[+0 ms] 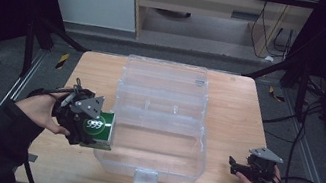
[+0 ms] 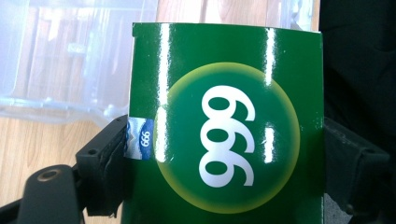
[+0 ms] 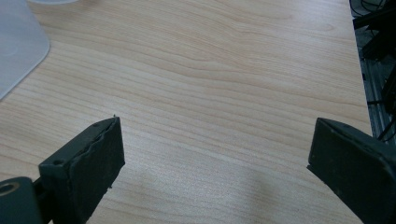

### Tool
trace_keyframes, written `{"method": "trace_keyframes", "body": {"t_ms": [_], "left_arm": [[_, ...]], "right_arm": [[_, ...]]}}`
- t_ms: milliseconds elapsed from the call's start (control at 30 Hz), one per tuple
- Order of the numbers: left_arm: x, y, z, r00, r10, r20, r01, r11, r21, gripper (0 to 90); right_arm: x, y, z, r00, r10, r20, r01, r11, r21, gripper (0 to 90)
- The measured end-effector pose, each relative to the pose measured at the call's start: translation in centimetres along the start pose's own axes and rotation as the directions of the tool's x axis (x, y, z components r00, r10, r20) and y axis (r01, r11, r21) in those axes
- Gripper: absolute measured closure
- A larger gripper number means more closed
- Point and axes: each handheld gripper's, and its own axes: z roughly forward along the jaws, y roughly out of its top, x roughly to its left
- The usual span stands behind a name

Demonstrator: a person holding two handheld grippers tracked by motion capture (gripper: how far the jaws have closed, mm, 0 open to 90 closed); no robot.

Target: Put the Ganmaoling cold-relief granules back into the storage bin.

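Observation:
A glossy green box (image 1: 99, 127) printed with white "999" in a yellow-ringed circle is clamped between the jaws of my left gripper (image 1: 93, 132) at the table's left, right beside the near-left corner of the clear plastic bin (image 1: 191, 150). In the left gripper view the green box (image 2: 224, 135) stands between both black pads (image 2: 112, 158), which press on its sides, and the clear bin (image 2: 70, 60) lies behind at upper left. My right gripper (image 1: 234, 166) rests low at the table's right front, jaws wide apart over bare wood (image 3: 210, 93) with nothing between them.
The clear bin has an open hinged lid (image 1: 165, 79) lying back toward the far edge and a front latch (image 1: 146, 177). Bare wooden table (image 1: 238, 115) surrounds it. Black frame legs and cables stand on the grey floor around the table. A bin corner (image 3: 18, 46) shows at left.

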Motion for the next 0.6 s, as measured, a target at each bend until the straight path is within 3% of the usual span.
{"method": "trace_keyframes", "body": {"t_ms": [233,267,333,367,400,433,600], "left_arm": [[0.3,1.0,0.8,0.9998,0.016,0.010,-0.015,0.9998,-0.012,15.0],[0.1,1.0,0.9,0.9997,-0.009,0.025,0.009,1.0000,-0.001,15.0],[0.1,1.1,1.3,0.9991,-0.013,0.041,0.013,0.9999,0.001,15.0],[0.3,1.3,1.6,0.9995,0.023,0.022,-0.023,0.9997,-0.010,15.0],[0.1,1.3,1.7,0.9995,0.000,0.032,0.000,1.0000,0.007,15.0],[0.3,1.4,2.0,0.9993,0.024,0.030,-0.024,0.9997,-0.011,15.0],[0.2,1.5,2.8,0.9989,-0.002,0.046,0.001,0.9999,0.013,15.0]], "right_arm": [[0.0,0.0,0.0,1.0000,-0.001,-0.002,0.001,1.000,0.000,3.8],[0.0,0.0,0.0,1.0000,-0.002,-0.001,0.002,1.000,0.000,3.8],[0.0,0.0,0.0,1.0000,0.000,-0.002,0.000,1.000,0.001,3.8],[0.0,0.0,0.0,1.0000,-0.001,-0.002,0.001,1.000,0.001,3.8],[0.0,0.0,0.0,1.0000,-0.001,-0.002,0.001,1.000,0.001,3.8],[0.0,0.0,0.0,1.0000,0.000,-0.002,0.000,1.000,0.001,3.8],[0.0,0.0,0.0,1.0000,-0.002,-0.002,0.002,1.000,0.002,3.8]]}}
